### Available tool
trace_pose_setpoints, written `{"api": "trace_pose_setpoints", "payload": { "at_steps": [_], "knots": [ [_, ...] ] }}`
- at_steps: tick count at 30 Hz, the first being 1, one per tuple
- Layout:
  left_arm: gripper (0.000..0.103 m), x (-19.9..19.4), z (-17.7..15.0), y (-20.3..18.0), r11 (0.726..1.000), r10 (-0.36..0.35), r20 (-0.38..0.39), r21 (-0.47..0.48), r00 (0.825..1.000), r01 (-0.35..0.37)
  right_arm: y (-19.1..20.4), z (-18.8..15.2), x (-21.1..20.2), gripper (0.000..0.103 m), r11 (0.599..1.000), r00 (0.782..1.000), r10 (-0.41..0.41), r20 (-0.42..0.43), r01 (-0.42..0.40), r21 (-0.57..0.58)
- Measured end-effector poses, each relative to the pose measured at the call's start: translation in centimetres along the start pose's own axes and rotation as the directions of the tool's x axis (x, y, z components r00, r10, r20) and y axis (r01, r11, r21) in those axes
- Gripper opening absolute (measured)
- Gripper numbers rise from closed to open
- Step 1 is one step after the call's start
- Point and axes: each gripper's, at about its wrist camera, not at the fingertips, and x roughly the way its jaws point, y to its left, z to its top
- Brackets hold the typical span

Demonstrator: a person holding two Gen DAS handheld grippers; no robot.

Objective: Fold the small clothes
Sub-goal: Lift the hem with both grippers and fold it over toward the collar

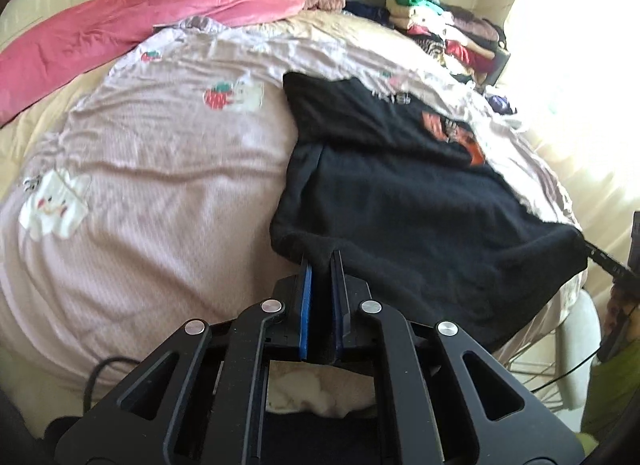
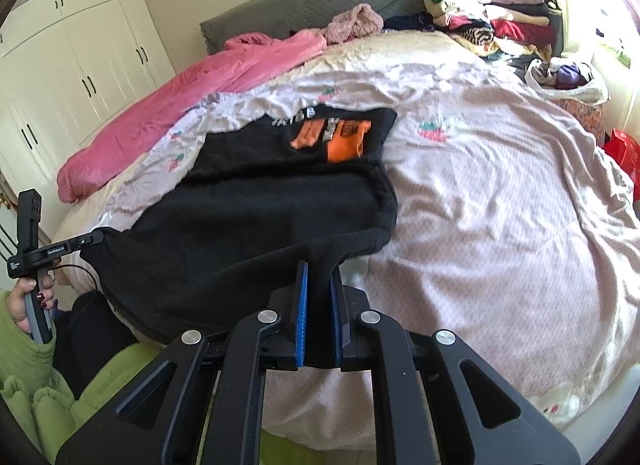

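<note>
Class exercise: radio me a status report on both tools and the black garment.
Left tool and right tool both shut on black sweater hem. Far half on bedspread. Nothing in the way.

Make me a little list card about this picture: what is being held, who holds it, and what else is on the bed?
Thing being folded: black sweater with an orange print
Left tongs: shut on the near hem of the black sweater
Right tongs: shut on the same hem, at its other corner
Sweater's pose: near edge lifted, far part lying on the pink bedspread
Also on the bed: pink blanket, pile of clothes by the headboard
Person: a hand in a green sleeve holds the left tongs' handle
</note>
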Motion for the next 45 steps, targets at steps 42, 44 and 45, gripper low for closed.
{"api": "trace_pose_setpoints", "payload": {
  "at_steps": [42, 44, 45],
  "knots": [
    [0.003, 8.8, 16.7, -1.2, 0.982, 0.170, 0.147, 0.060, 0.974, -0.180, -5.7, 14.6, 9.8, 0.009, 0.995, 0.987, -0.082, 0.141, 0.074, 0.062],
    [0.003, 9.8, 16.9, -1.1, 0.980, 0.179, 0.139, 0.062, 0.974, -0.189, -6.1, 14.8, 10.9, 0.009, 0.994, 0.988, -0.089, 0.126, 0.081, 0.067],
    [0.003, 10.3, 17.0, -1.0, 0.980, 0.181, 0.134, 0.060, 0.974, -0.190, -6.2, 14.9, 11.2, 0.009, 0.994, 0.988, -0.091, 0.122, 0.083, 0.068]
  ]
}}
